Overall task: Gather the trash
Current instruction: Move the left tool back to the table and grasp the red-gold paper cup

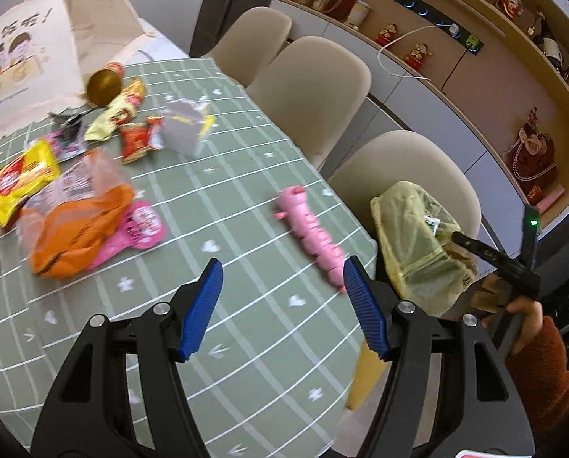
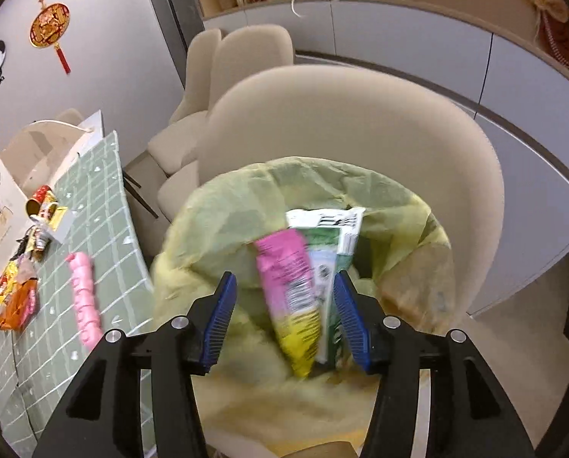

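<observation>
Both tools gape: right tool point(image 2: 282, 316) over yellow bag point(image 2: 223, 225), left tool point(image 1: 282, 297) above table edge point(image 1: 364, 229).

Left gripper point(image 1: 282, 307) open over green tablecloth point(image 1: 223, 198); wrappers point(image 1: 78, 225) far left.

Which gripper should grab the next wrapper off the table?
Probably the left gripper: it is open and empty over the green table, facing the orange wrapper. The right gripper is away over the trash bag, wrappers between its fingers.
</observation>
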A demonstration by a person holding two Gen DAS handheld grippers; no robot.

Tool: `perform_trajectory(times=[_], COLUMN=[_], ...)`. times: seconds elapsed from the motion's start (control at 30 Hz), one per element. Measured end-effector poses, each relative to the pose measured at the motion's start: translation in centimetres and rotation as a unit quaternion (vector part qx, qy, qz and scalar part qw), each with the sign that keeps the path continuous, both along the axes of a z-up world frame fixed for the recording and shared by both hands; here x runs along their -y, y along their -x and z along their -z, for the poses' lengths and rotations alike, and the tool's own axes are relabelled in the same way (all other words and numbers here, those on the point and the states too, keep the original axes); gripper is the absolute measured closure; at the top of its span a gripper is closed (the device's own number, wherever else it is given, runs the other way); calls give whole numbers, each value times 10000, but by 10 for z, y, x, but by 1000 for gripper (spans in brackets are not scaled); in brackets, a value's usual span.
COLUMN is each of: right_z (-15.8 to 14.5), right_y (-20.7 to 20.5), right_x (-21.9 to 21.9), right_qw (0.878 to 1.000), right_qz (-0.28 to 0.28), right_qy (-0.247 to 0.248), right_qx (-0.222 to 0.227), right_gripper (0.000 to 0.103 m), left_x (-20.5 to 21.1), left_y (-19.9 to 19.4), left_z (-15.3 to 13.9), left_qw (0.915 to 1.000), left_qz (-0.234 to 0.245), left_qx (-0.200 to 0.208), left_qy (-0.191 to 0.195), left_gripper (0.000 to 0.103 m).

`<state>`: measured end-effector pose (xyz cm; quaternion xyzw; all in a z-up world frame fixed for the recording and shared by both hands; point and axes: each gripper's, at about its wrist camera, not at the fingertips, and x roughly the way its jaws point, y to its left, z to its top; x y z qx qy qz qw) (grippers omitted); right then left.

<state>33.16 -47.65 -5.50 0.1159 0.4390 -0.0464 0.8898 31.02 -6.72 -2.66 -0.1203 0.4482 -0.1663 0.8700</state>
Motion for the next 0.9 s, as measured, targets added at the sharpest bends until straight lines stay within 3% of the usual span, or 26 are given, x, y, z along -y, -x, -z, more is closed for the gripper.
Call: perform_trajectory(times=[0.17,0.57,0.7,0.9], right_z=[-19,-54,-51,-44], right_y=[31,67,54,30], right_x=[-40,-185,-220,-237], right_qw=[9997,9939,9924,9897], right_qz=[-134,-845,-1089,-1320], right_qy=[-31,-110,-47,-214], right_qx=[191,698,565,519], right_gripper=[53,52,52,52], left_x=[-53,-205,-230,-235], left_y=[15,28,1,-81], left_z=[9,21,14,-7], left_qw=[9996,9938,9940,9914], left_qz=[-224,-1036,-994,-1131], left_qx=[16,215,418,619], left_qy=[-149,-347,-201,219], left_gripper=[41,41,41,39])
